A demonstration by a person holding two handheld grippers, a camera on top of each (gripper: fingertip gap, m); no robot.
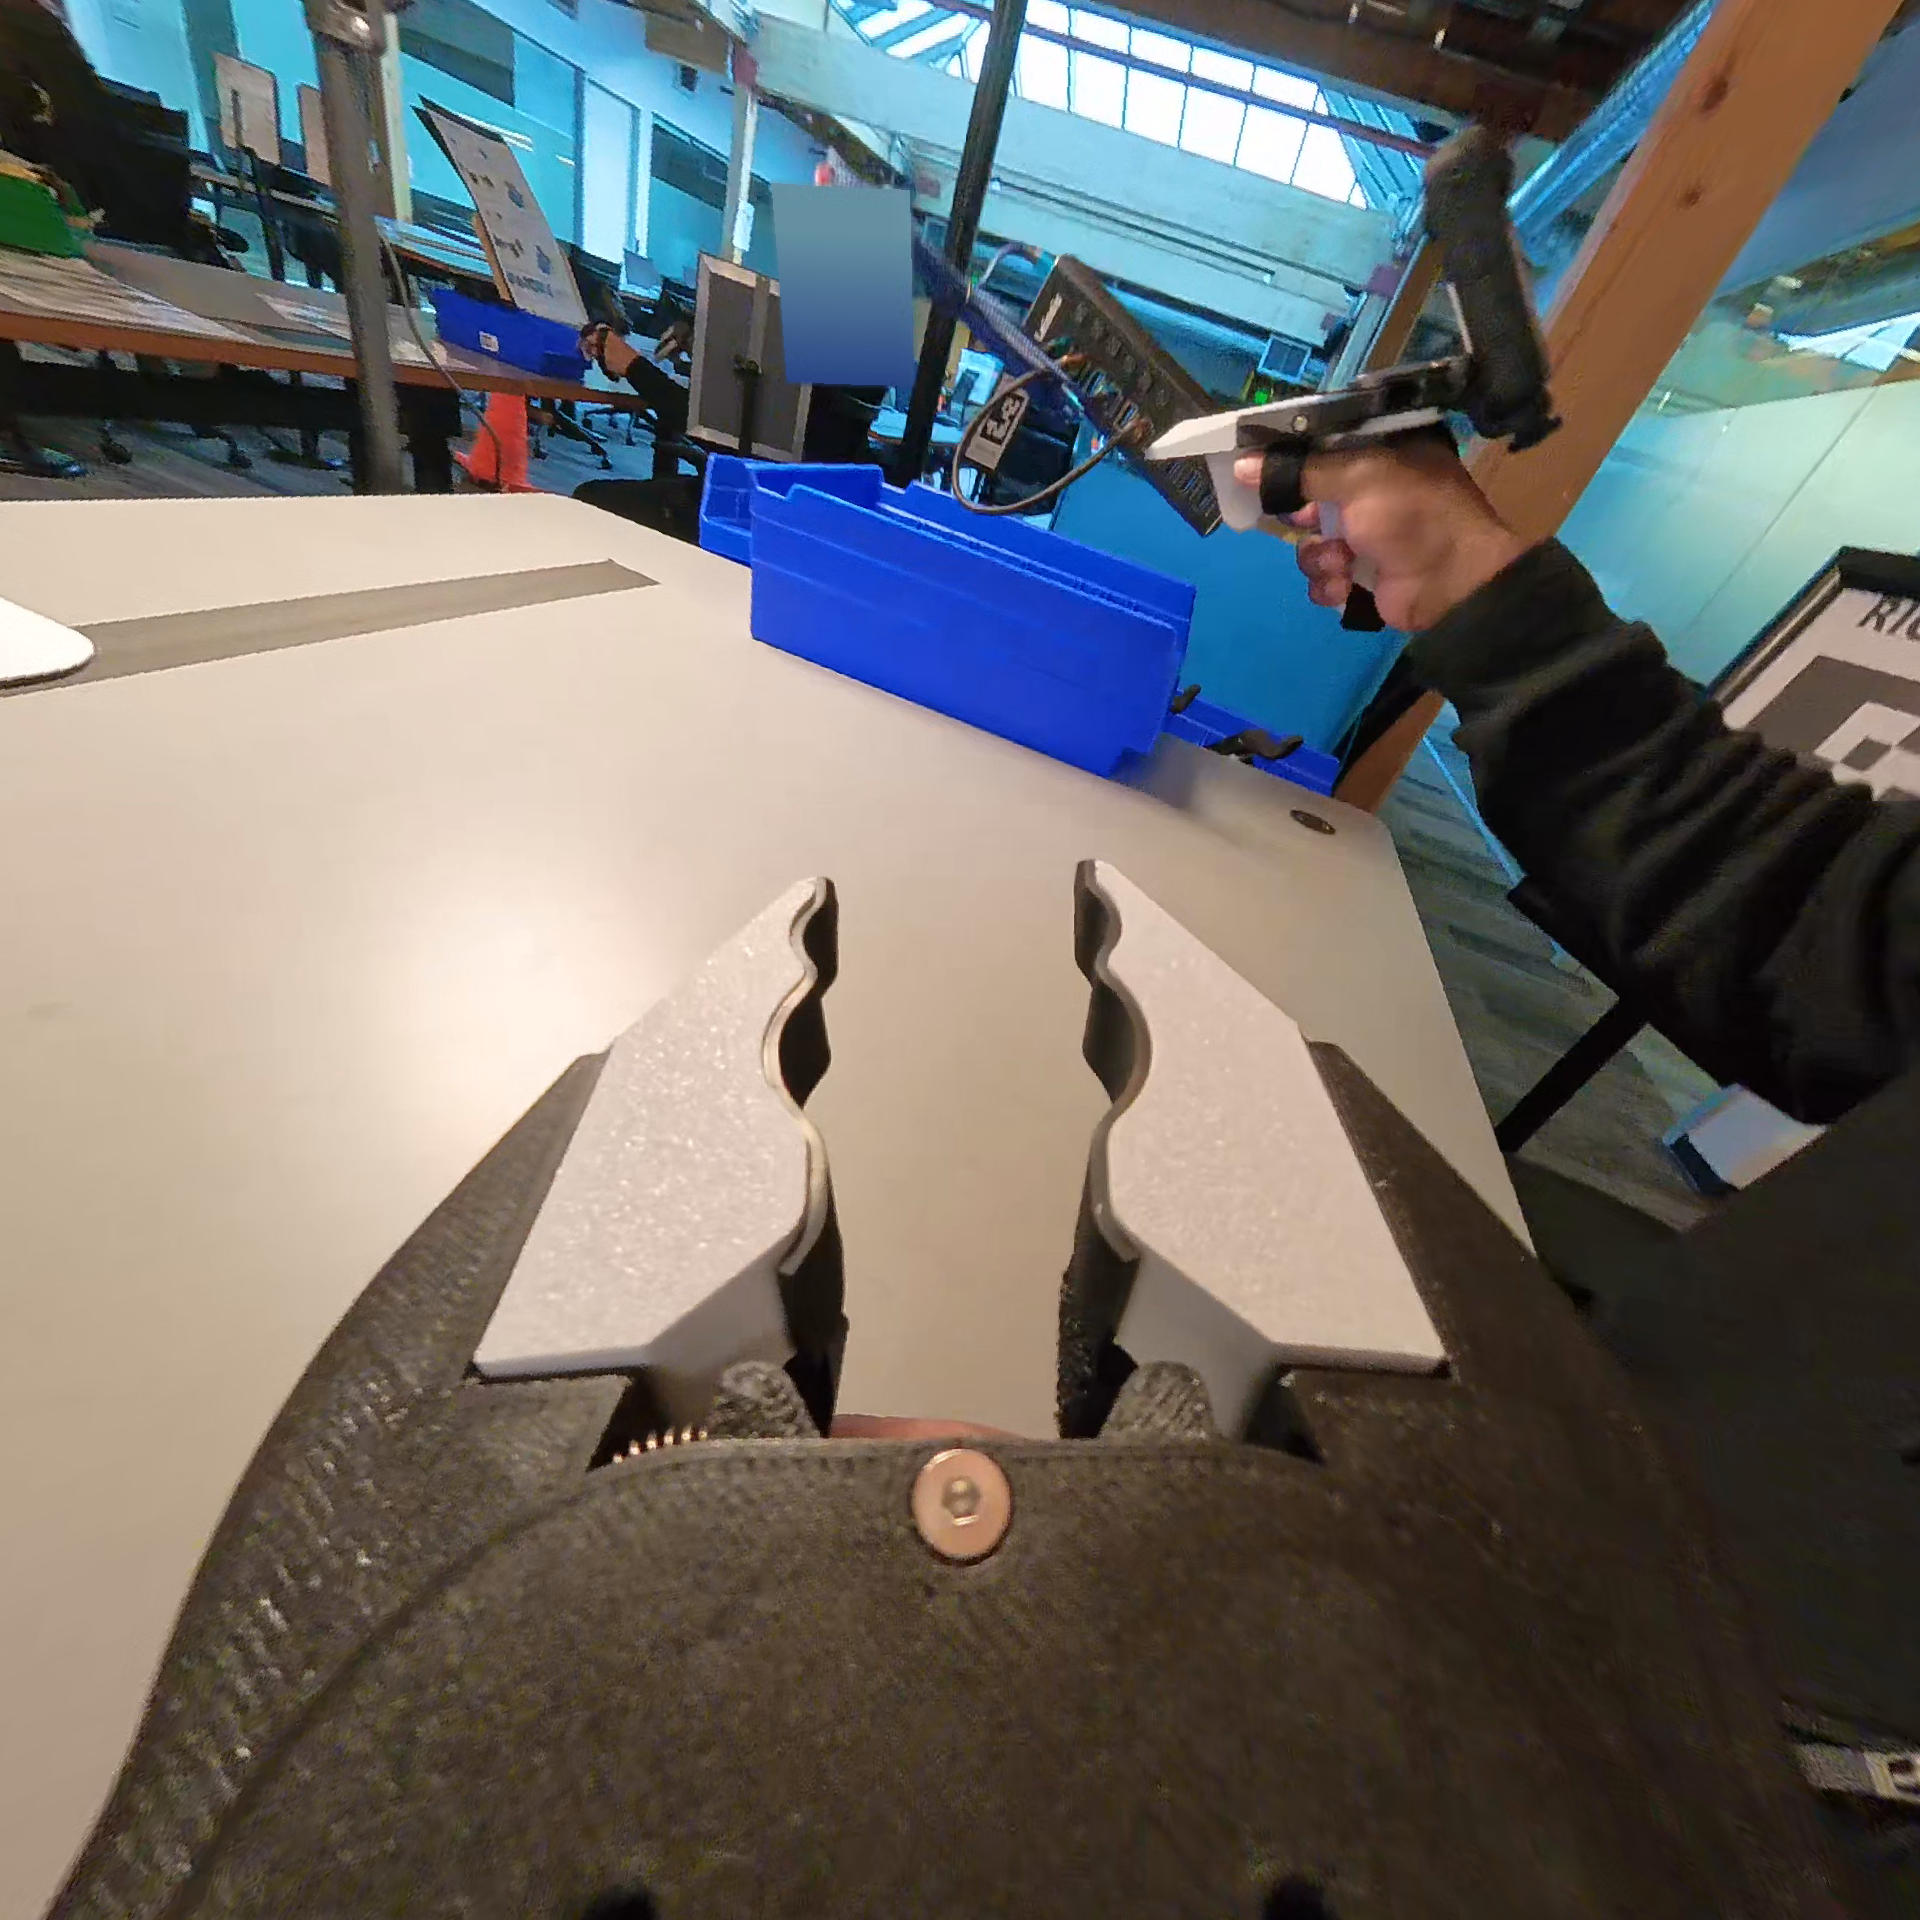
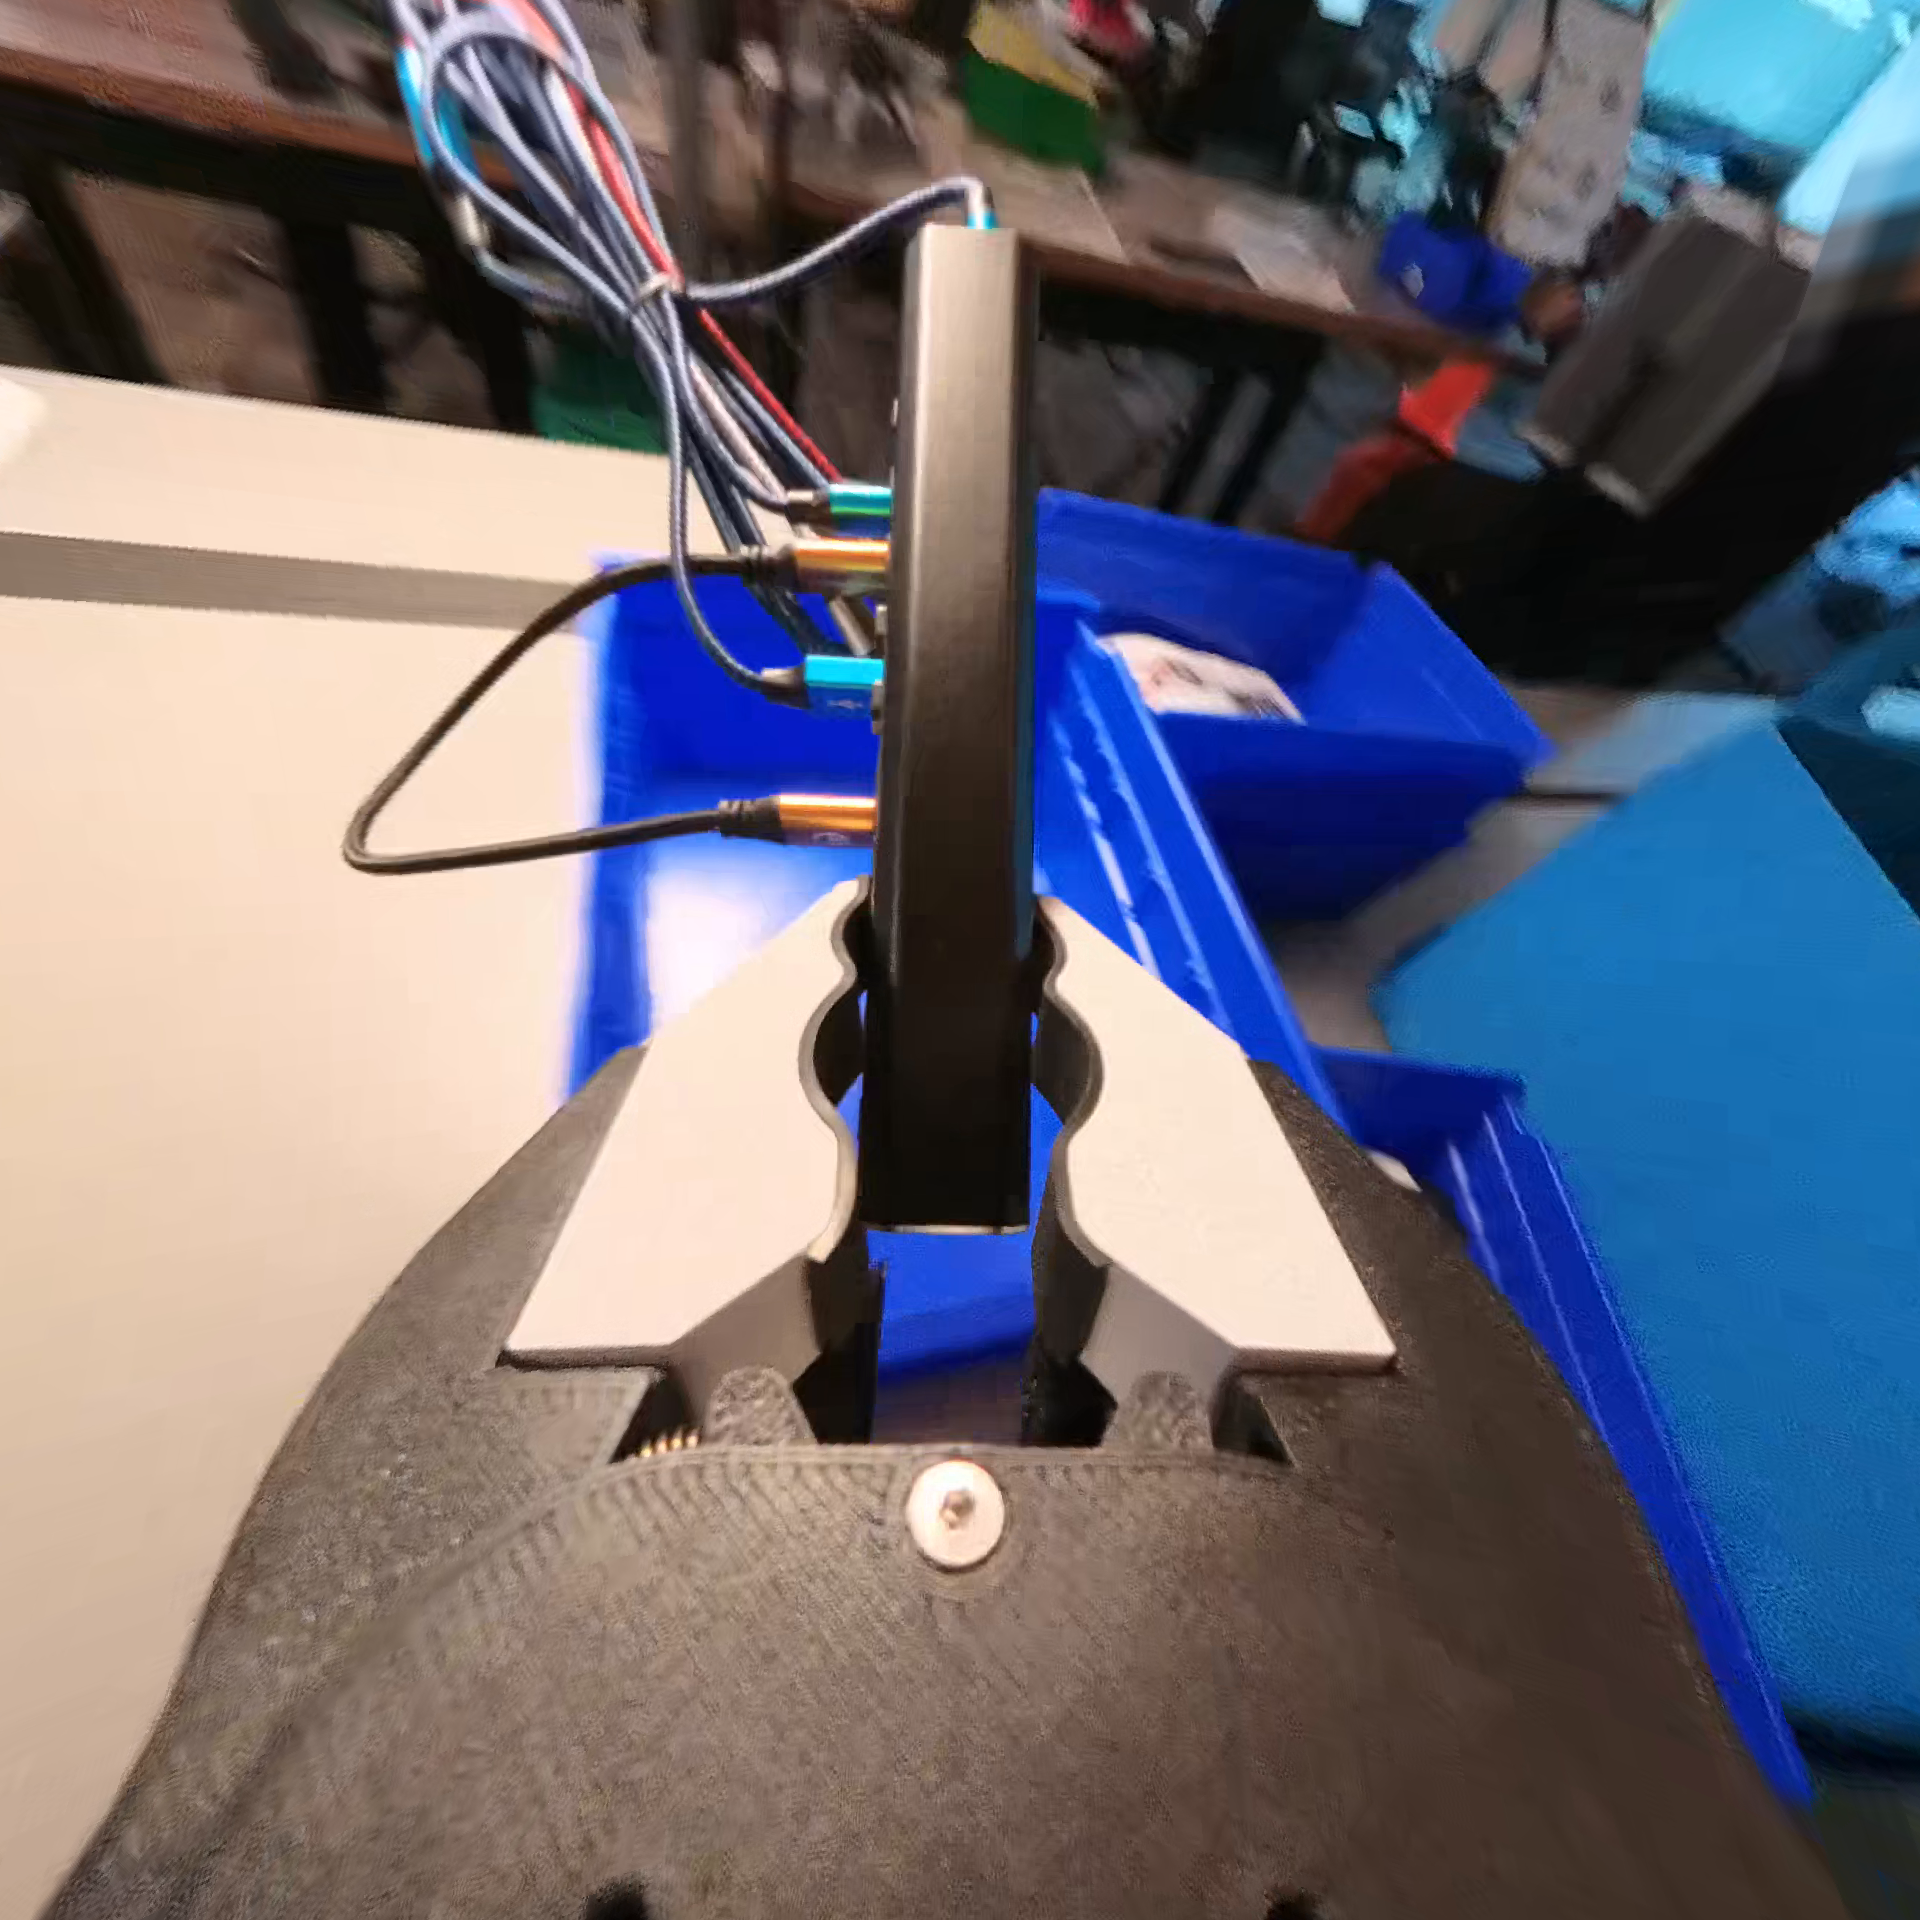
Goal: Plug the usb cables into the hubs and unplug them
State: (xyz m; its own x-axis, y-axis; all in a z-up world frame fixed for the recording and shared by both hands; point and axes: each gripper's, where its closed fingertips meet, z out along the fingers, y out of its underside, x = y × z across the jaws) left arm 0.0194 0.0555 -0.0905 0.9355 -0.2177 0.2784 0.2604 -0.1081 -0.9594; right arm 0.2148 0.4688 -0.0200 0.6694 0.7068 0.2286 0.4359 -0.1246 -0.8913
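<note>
My right gripper (image 2: 951, 914) is shut on a long black USB hub (image 2: 961, 582) and holds it up in the air over the blue bins. Several USB cables (image 2: 582, 260) are plugged into the hub's left side, with blue (image 2: 844, 681) and orange (image 2: 826, 816) plugs. In the left wrist view the hub (image 1: 1127, 374) shows tilted, high at the far right, held by the right gripper (image 1: 1195, 457) with a black cable (image 1: 1039, 488) looping below. My left gripper (image 1: 954, 883) is open and empty, low over the grey table (image 1: 364, 935).
Blue plastic bins (image 1: 966, 613) stand along the table's far right edge; they also show in the right wrist view (image 2: 1340, 769). A dark strip (image 1: 343, 613) crosses the table at the left. A black sleeve and hand (image 1: 1621, 769) reach in from the right. A wooden post (image 1: 1662, 260) rises behind. The left gripper's tips are roughly 45 cm from the right gripper's.
</note>
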